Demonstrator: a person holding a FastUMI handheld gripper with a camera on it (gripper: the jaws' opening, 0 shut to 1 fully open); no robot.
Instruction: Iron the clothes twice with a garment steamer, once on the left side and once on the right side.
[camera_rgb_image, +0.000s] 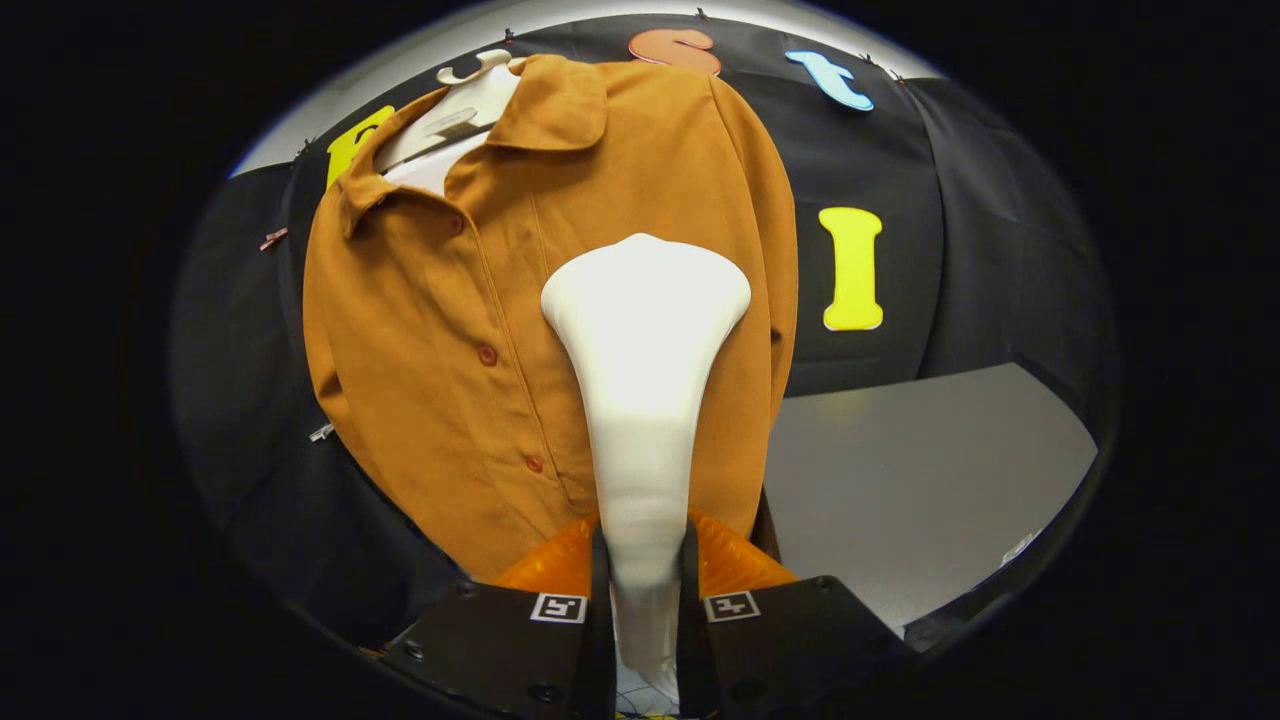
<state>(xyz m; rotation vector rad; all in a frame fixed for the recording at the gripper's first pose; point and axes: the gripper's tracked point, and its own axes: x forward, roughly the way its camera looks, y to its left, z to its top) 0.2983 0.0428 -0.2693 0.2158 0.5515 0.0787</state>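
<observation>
A brown-orange buttoned shirt (440, 330) hangs on a white hanger (470, 100) in front of the black cloth wall. My gripper (645, 570) is shut on the handle of a white garment steamer (645, 340), both fingers pressing its narrow neck. The steamer's wide head rises ahead of the fingers and lies over the shirt's right half, beside the button row. Whether the head touches the fabric I cannot tell. The shirt's lower hem is hidden behind the fingers.
A grey tabletop (920, 480) lies to the right of the shirt, below the black cloth wall (960, 220). Small clips (273, 239) pin the cloth to the left of the shirt.
</observation>
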